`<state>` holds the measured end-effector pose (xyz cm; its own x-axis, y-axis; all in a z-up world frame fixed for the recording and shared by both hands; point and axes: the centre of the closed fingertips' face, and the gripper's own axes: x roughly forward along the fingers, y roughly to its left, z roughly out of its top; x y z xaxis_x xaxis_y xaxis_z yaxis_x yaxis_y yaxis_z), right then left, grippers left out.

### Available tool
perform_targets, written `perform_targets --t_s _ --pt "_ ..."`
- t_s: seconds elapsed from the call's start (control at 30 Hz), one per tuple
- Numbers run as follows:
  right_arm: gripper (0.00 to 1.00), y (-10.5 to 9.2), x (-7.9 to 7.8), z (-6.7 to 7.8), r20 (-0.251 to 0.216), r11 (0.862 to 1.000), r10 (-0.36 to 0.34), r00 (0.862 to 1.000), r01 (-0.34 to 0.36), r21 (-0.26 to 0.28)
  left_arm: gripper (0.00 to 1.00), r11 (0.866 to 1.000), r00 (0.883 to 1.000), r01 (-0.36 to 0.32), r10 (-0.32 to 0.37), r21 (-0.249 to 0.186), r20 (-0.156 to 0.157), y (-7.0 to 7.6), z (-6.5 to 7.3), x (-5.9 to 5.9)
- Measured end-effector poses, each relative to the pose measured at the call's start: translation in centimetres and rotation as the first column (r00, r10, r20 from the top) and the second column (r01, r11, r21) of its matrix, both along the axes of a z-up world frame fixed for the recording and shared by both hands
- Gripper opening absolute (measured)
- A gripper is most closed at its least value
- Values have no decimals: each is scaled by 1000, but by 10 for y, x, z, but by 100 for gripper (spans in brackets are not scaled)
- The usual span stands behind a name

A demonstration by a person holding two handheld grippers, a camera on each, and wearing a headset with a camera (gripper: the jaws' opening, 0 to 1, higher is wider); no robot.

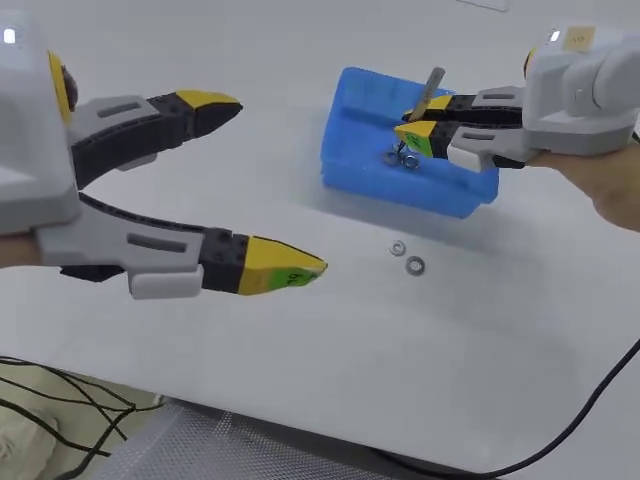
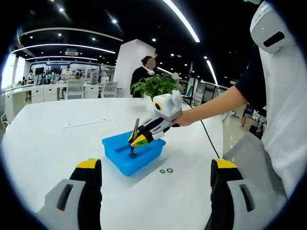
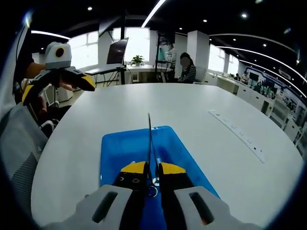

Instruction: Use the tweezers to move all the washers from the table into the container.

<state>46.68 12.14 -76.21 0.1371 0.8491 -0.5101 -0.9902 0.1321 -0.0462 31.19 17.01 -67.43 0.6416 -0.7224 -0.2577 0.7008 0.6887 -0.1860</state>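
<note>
A: Head view?
B: The left gripper (image 1: pixel 255 188) hangs wide open and empty, near left. The right gripper (image 1: pixel 412 135) is clamped on slim metal tweezers (image 1: pixel 433 88) over the blue plastic container (image 1: pixel 365 170), far right. Two small metal washers (image 1: pixel 415 265) lie on the white bench (image 1: pixel 300 350), just near of it.
A: Left gripper view?
B: Tweezer tips dip inside the container.
A: Right gripper view?
B: A small ring shows by the tweezers, over the blue floor.
</note>
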Motion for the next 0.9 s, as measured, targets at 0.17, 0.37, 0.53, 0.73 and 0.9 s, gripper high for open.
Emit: perform_targets --t_s 0.17,0.37,0.53,0.73,0.9 --pt "10 -3 1 3 -4 1000 -16 1000 16 4 100 1000 1000 7 -7 0 12 -1 3 3" --pt "8 -6 -4 10 19 1000 -12 1000 12 -2 99 1000 1000 9 -10 3 29 -4 6 19" --pt "7 -7 -6 12 20 1000 -15 1000 16 -24 98 999 998 37 -38 16 54 -13 14 33" --pt "7 -5 -14 17 25 999 -8 1000 9 -38 95 998 995 67 -68 19 78 -23 20 45" --pt "7 2 -25 24 27 999 20 999 -18 -47 83 996 991 87 -88 16 101 -36 23 69"
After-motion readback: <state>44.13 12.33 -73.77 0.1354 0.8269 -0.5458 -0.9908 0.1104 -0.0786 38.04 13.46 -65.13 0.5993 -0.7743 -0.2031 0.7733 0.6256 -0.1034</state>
